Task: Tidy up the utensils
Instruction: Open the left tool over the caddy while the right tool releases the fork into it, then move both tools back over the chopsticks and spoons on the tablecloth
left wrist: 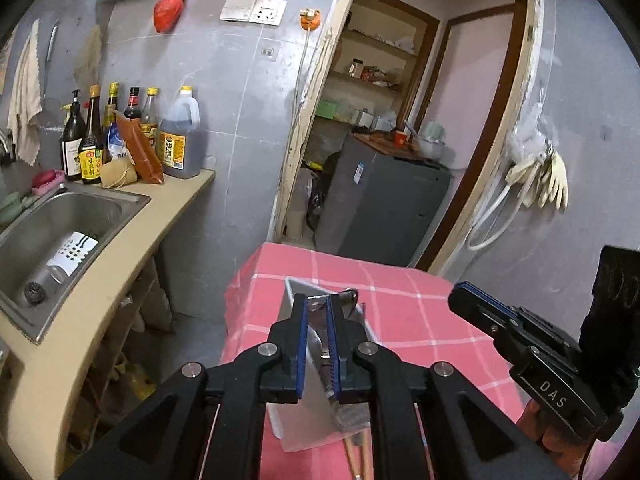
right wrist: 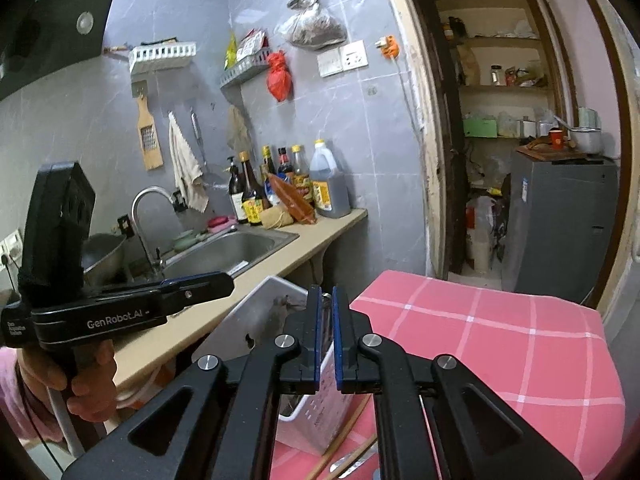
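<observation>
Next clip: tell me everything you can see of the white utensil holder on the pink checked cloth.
The white utensil holder is a boxy plastic caddy with a tall flat back panel bearing a keyhole hanging slot, and small holes in its lower wall. It appears to lean, tilted, at the edge of the pink checked cloth nearest the counter. A metal utensil pokes out of its top. Chopsticks lie by its base.

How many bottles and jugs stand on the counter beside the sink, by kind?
Pump bottle: 1
Narrow sauce bottles: 4
Large handled jug: 1
Total: 6
</observation>
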`<state>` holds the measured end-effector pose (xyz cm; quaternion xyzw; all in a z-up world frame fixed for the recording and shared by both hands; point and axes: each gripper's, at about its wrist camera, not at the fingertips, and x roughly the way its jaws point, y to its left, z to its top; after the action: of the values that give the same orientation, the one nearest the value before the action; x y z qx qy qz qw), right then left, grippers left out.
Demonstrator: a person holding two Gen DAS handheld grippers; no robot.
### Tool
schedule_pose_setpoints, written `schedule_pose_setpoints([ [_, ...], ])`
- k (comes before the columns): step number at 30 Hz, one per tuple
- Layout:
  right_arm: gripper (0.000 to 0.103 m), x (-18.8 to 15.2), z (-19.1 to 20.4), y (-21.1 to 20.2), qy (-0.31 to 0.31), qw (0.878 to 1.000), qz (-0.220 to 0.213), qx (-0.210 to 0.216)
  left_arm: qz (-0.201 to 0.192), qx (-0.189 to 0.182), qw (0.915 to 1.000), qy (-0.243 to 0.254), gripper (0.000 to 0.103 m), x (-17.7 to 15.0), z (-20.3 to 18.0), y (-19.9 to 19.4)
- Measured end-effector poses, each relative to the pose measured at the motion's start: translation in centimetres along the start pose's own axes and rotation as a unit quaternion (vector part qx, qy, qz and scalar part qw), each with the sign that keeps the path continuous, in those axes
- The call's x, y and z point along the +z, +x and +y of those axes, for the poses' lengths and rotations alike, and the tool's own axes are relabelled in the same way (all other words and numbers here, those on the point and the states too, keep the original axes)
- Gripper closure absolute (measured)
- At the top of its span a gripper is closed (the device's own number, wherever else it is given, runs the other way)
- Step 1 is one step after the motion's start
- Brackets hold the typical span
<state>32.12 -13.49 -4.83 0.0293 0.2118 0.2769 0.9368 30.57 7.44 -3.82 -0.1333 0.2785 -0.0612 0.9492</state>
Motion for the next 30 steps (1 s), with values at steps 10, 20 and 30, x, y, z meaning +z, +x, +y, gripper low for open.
schedule_pose_setpoints([
  [10, 0.065, 2.2, -1.9, -6.0, 0.037, 0.995, -0.066, -0.058, -0.061, -0.012, 0.9981, -0.004, 0.048, 0.7, -2.9, -3.4],
  [20, 0.003, 2.4, -4.4, -12.7, 0.045, 0.983, -0.118, -0.134, -0.112, -0.007, 0.9937, -0.001, 0.004, 0.0, -7.2, -5.5],
  [30, 0.001, 1.1, -6.7, -16.1, 0.044, 0.981, -0.113, -0.153, -0.105, 0.015, 0.9940, 0.028, 0.000, -3.2, -10.9, -5.6],
])
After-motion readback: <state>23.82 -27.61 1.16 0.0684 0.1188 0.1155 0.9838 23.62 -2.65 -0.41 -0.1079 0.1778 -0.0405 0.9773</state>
